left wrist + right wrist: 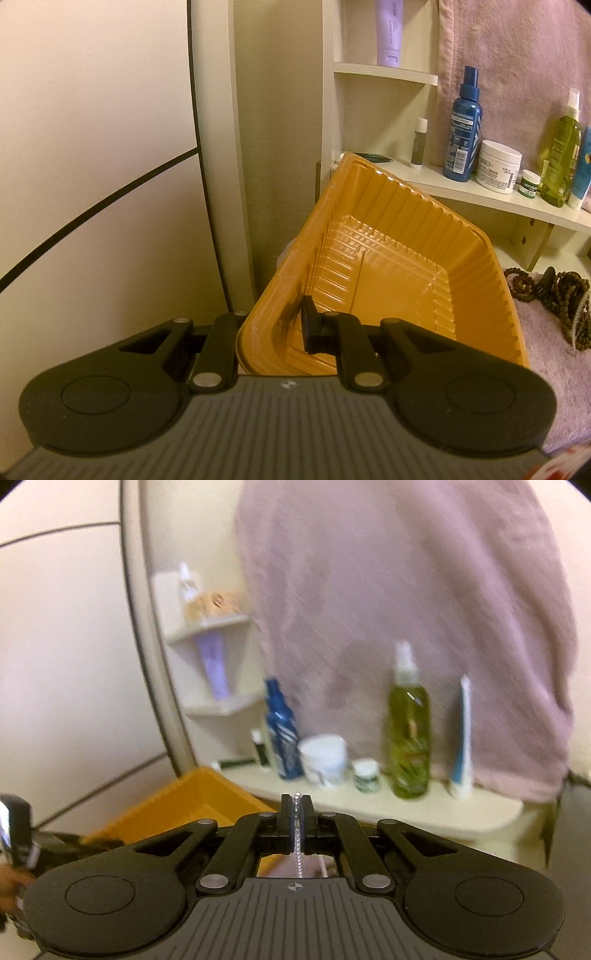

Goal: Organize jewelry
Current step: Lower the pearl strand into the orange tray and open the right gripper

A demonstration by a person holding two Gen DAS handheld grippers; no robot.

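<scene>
My left gripper (275, 328) is shut on the near left wall of an empty orange plastic tray (388, 273), one finger inside (310, 328), the other outside, and holds it tilted. Dark wooden bead strands (554, 299) lie on a pink towel to the tray's right. My right gripper (296, 812) is shut on a silver bead chain (297, 845) that hangs down between the fingers. In the right wrist view, the tray (177, 805) shows at lower left with the left gripper's body (18, 834) beside it.
A cream shelf (480, 192) holds a blue spray bottle (463, 125), a white cream jar (498, 166), a green bottle (561, 162) and small tubes. A pink towel (406, 609) hangs behind it. A pink towel (554, 350) covers the surface.
</scene>
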